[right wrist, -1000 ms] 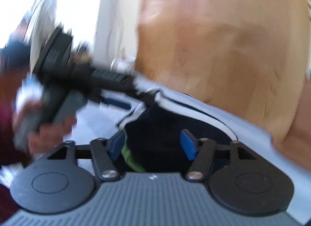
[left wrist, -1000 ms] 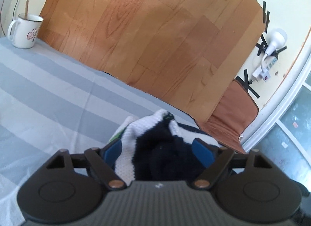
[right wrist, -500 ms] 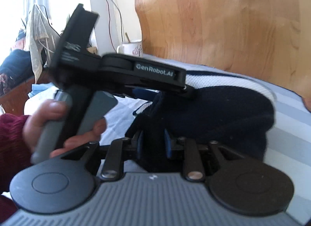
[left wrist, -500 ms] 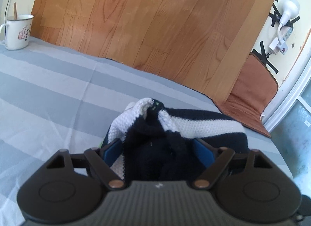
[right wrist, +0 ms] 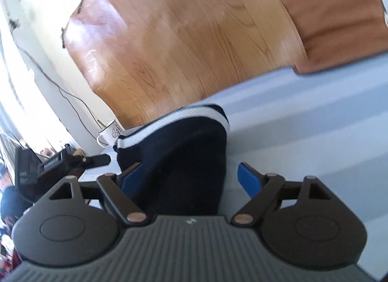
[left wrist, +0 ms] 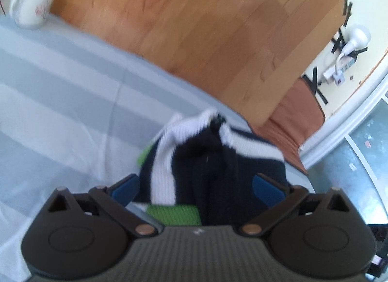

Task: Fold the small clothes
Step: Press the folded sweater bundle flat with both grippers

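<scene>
My left tongs (left wrist: 196, 185) sit spread to full width, jaws just opened further, with the knitted garment (left wrist: 208, 160) bunched between the blue pads (left wrist: 126, 185); neither pad seems to press the knit, so I read this as a release, not a grip. My right tongs (right wrist: 191, 177) have also just opened, wide: the left pad is against or just under the navy fabric, the right pad stands clear with bare cloth behind it. The garment shows in that view as a folded navy slab (right wrist: 184, 156) with a white-striped hem on top. My judgement: the fold has been laid over and both tongs let go so the piece settles flat under its own weight; it looks lumpy at the left-hand end, where white and green knit pokes out, so it may need a tuck. The garment lies on the desk, which is covered in a grey and white striped cloth (left wrist: 60, 93), toward the cloth's far edge. A white mug (left wrist: 31, 5) stands well apart at the far corner. Behind the cloth a wood-grain sheet (left wrist: 206, 39) is taped up against a cream wall, with a brown panel (left wrist: 298, 112) beside it. On the wall I see a white plug-in lamp and power strip (left wrist: 349, 47). The left view is motion-blurred.
</scene>
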